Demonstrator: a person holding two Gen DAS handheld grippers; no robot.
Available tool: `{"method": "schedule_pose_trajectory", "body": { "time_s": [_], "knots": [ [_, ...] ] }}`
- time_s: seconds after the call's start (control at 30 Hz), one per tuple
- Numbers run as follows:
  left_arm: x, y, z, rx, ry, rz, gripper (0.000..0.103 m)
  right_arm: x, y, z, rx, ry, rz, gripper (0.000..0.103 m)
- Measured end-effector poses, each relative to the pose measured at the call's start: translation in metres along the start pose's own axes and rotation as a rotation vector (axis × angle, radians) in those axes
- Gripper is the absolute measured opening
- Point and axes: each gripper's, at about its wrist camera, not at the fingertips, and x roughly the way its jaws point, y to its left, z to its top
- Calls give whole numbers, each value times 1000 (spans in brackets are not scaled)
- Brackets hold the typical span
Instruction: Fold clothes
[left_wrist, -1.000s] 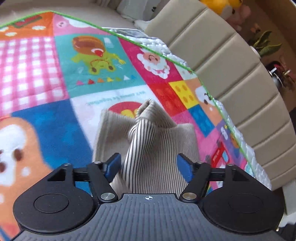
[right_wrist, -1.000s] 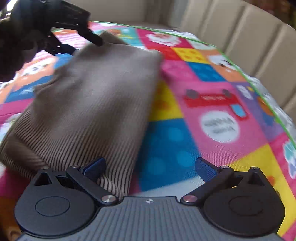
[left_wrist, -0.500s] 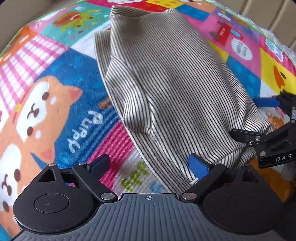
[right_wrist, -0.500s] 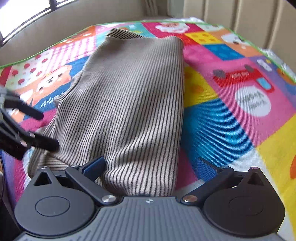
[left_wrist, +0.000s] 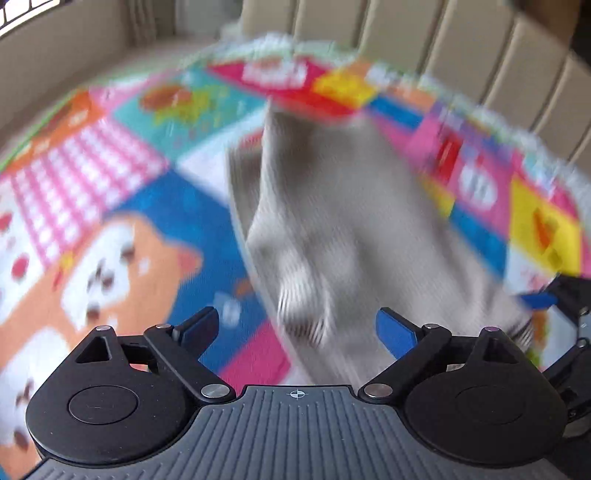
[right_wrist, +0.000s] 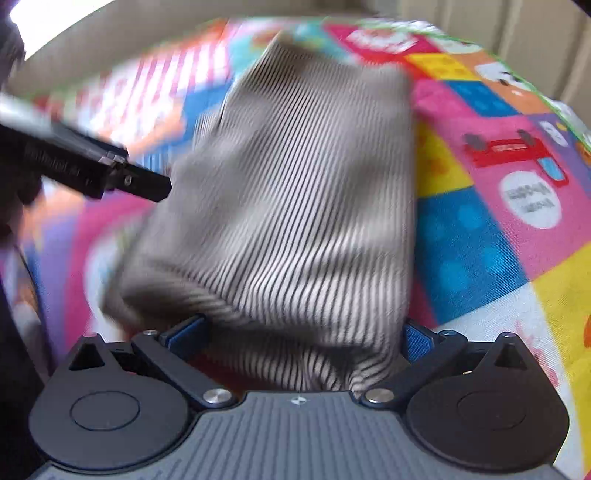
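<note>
A beige garment with thin dark stripes (right_wrist: 295, 192) lies folded on the colourful play mat (right_wrist: 480, 236). It also shows, blurred, in the left wrist view (left_wrist: 351, 229). My left gripper (left_wrist: 295, 328) is open above the garment's near left edge, holding nothing. My right gripper (right_wrist: 303, 336) is open, its jaws either side of the garment's near end, the cloth bunched between them. The left gripper's finger (right_wrist: 144, 184) shows at the left of the right wrist view, beside the garment. The right gripper's blue fingertip (left_wrist: 539, 299) shows at the right of the left wrist view.
The mat (left_wrist: 110, 192) has cartoon squares and a green edge. A beige padded wall (left_wrist: 461, 48) runs behind and to the right of it. Both views are blurred by motion.
Both cameras have swung. The left gripper has pulled back and to the left of the garment. The right gripper has pushed forward so the garment's near end lies between its jaws.
</note>
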Motion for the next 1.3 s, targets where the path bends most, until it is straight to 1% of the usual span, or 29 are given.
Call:
{"method": "schedule_pose_trajectory", "body": {
  "time_s": [0.07,0.1,0.17,0.2,0.23,0.3,0.33,0.37,0.4,0.43,0.47,0.53,0.57,0.6,0.7,0.8,0.9,0.97,1.03,1.07,1.1,1.13,1.2,1.23,1.3],
  "knots": [
    [-8,6,18,-7,-113,-70,91,-19,-12,9,72,-109,-5,103],
    [-6,6,29,7,-176,-88,90,-25,-19,10,108,-152,-13,103],
    [6,7,48,44,-254,-69,89,-28,-34,9,181,-196,-26,103],
    [17,8,57,45,-268,-55,88,-25,-42,7,214,-188,-35,103],
    [30,8,66,27,-264,-45,88,-20,-50,5,246,-172,-46,103],
    [58,11,83,-16,-246,-35,86,-9,-63,4,295,-141,-65,103],
    [73,14,90,-41,-232,-36,83,-4,-66,5,304,-126,-70,103],
    [83,15,95,-64,-209,-29,64,1,-69,5,313,-111,-75,103],
    [93,17,100,-86,-186,-22,39,4,-70,5,308,-104,-81,103],
    [102,18,105,-108,-163,-15,39,6,-69,4,295,-103,-86,103],
    [108,20,107,-125,-146,27,39,9,-69,4,282,-102,-91,103],
    [114,24,102,-123,-140,60,44,14,-66,2,252,-95,-100,103],
    [117,26,99,-122,-137,77,50,17,-64,1,239,-91,-107,103],
    [120,27,97,-121,-134,93,52,20,-62,0,228,-85,-114,103],
    [120,34,93,-136,-138,75,55,29,-56,-2,206,-70,-136,103],
    [119,39,91,-140,-136,67,61,35,-54,-5,227,-78,-148,103],
    [118,42,91,-162,-143,45,61,38,-55,-6,243,-77,-149,103],
    [112,44,93,-181,-182,5,60,40,-57,-5,255,-69,-145,103],
    [112,46,98,-188,-202,20,61,41,-57,-3,266,-56,-144,103],
    [112,47,100,-191,-212,27,65,42,-57,-3,267,-50,-146,103],
    [115,49,101,-203,-207,36,69,42,-57,-2,263,-45,-149,103],
    [118,51,102,-215,-201,46,71,43,-56,-2,259,-44,-150,103],
    [129,53,99,-204,-150,80,75,43,-56,-3,254,-42,-150,103],
    [132,54,96,-205,-145,87,77,44,-57,-3,251,-42,-149,103],
    [138,57,90,-205,-136,101,83,44,-56,-3,227,-47,-152,103]
  ]
}}
